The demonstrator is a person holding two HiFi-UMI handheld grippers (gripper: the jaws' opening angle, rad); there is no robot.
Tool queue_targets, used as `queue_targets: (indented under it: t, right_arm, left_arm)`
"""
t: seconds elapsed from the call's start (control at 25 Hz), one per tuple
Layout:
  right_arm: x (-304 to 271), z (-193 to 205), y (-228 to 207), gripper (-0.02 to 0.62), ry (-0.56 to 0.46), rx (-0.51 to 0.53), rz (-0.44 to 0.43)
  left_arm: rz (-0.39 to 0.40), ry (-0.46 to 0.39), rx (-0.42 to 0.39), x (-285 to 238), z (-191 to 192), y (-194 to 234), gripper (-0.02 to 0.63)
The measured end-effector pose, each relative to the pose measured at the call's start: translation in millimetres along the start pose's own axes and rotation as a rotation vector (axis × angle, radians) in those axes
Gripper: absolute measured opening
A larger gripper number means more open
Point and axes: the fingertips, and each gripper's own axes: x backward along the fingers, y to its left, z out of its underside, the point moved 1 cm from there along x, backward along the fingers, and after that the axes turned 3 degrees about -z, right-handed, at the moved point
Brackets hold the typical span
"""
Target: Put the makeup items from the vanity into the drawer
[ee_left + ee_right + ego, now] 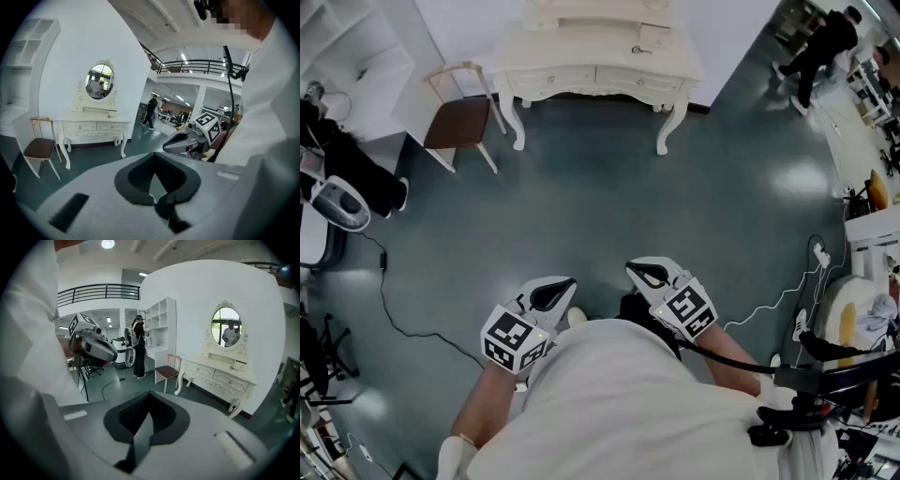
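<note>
Left gripper (pixel 553 292) and right gripper (pixel 645 274) are held close to the person's body. Each has its jaws brought together with nothing between them. The vanity (pixel 595 58) stands against the far wall, well apart from both grippers, with its drawer fronts (pixel 551 79) flush. A small makeup item (pixel 642 49) lies on its top, too small to identify. The floor (pixel 609 206) between is open. A chair (pixel 459 120) stands just beside the vanity's left edge, and a cable (pixel 398 314) trails at left.

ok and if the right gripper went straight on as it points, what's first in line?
Way looks free nearby: only floor ahead of the right gripper, then probably the chair beside the vanity, well off. Depth is unclear.
</note>
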Motion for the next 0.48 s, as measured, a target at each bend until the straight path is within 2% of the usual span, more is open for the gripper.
queue_targets:
  t: [0.24, 0.48]
  right_arm:
    - [-1, -8, 4, 0.000, 0.004, -0.028, 0.036]
    - [-11, -3, -45, 0.000, 0.002, -0.042, 0.043]
  left_arm:
    - [0.029, 0.013, 0.018, 2, 6, 16, 0.003]
    - [0.057, 0.014, -0.014, -45, -22, 29, 0.003]
